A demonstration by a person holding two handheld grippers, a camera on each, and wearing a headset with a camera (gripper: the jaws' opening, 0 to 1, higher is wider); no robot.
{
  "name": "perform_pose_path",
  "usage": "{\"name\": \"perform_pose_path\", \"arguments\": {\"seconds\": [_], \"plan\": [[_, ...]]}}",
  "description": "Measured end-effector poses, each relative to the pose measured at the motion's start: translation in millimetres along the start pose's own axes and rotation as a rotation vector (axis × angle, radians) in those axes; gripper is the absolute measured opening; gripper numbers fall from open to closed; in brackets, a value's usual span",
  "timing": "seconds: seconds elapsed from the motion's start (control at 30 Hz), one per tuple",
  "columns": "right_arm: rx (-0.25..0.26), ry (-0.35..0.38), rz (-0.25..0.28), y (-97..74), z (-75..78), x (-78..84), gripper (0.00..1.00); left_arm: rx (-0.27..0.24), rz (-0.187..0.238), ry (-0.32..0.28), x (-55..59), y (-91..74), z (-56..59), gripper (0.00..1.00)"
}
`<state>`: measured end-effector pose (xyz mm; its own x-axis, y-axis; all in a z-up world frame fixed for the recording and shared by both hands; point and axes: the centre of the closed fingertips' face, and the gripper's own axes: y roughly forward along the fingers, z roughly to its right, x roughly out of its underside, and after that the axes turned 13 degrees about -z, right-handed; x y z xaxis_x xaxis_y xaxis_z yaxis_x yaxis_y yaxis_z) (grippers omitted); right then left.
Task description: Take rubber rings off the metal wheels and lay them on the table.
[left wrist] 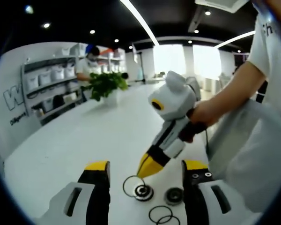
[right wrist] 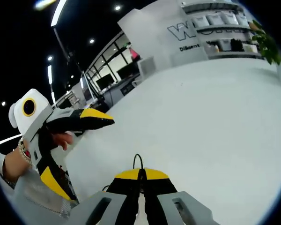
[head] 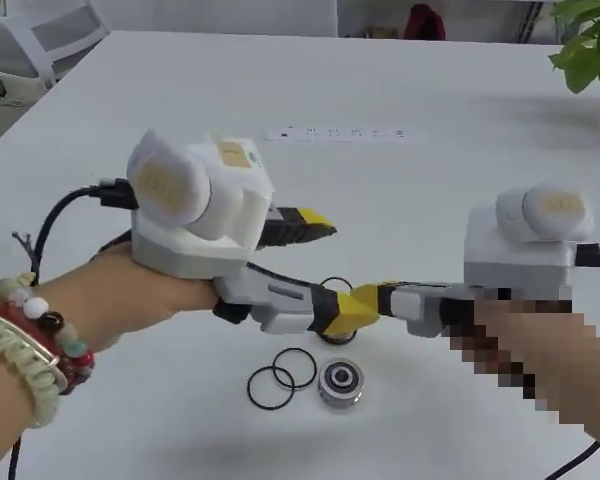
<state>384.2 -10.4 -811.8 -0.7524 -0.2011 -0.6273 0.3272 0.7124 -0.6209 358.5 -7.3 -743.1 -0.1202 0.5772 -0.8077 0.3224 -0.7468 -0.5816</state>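
Your right tongs (right wrist: pixel 139 176) are clenched on a rubber ring (left wrist: pixel 128 184) at the wheel (left wrist: pixel 144 192) on the table (head: pixel 460 160), left tongs (head: pixel 336 268) released wide; looks mid-removal, so next pull it clear, lay it by the loose rings (head: pixel 280 380).

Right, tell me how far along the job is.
Done: two rings lie on the table beside one wheel. In hand: the right gripper, jaws shut, pinches a third ring by the other wheel; left gripper open. Left: lay that ring down.

The metal wheel (head: pixel 340 382) looks glossy, the rubber rings (head: pixel 282 378) matt, the table (head: pixel 430 200) smooth.
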Motion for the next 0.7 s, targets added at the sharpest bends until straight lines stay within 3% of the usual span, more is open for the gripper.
{"name": "perform_pose_path", "arguments": {"seconds": [0.27,0.43,0.7], "plan": [[-0.01,0.036,0.062,-10.1,-2.0,-13.3,0.0,-0.065,0.023,0.013,-9.7,-51.0,-4.1,0.71],[-0.023,0.046,0.09,-14.7,-4.7,-19.4,0.0,-0.115,0.044,-0.022,-3.8,-82.6,1.0,0.75],[-0.051,0.051,0.113,-18.4,-12.8,-24.5,0.0,-0.19,-0.006,-0.05,16.9,-112.5,15.3,0.81]]}}
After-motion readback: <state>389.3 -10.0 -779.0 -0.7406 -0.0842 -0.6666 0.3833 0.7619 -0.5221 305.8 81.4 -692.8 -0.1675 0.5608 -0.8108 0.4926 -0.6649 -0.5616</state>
